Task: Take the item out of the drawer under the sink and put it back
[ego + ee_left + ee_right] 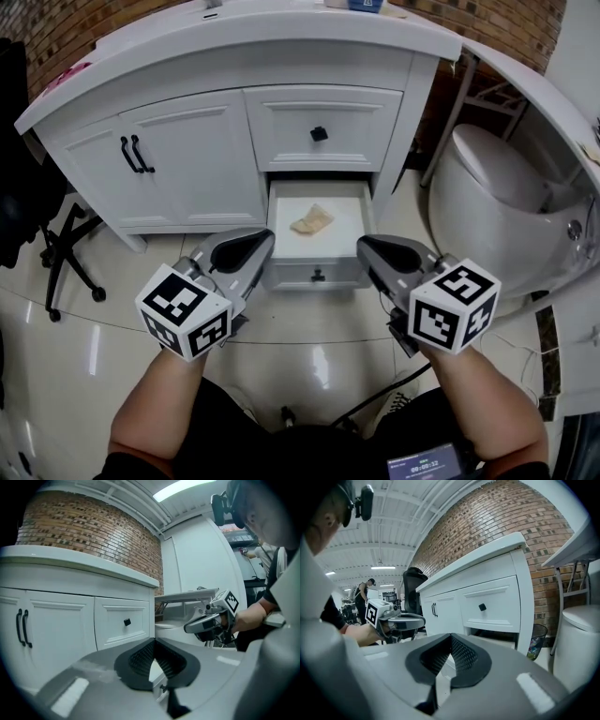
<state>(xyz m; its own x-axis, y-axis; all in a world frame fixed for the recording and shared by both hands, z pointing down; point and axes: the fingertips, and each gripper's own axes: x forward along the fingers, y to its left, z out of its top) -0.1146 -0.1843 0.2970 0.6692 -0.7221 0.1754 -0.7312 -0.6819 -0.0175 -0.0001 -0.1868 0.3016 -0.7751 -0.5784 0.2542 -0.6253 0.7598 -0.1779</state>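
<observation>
One crumpled beige item [311, 219] lies on the floor of the open lower white drawer [349, 223] of the white vanity cabinet [187, 159], near the drawer's middle. Its long axis runs diagonally from front-left to back-right. The one upper drawer [361, 127] above it is shut. Two grippers hover just in front of the open drawer, clear of the item: the left gripper [263, 242] and the right gripper [366, 246]. Each has its fingers closed tip to tip on nothing.

White vanity [187, 164] ahead, brick wall [75, 33] behind it; white toilet [487, 197] right of right gripper [373, 249]; black swivel chair [58, 246] left of left gripper [255, 246]; glossy pale floor [84, 375] beneath.
</observation>
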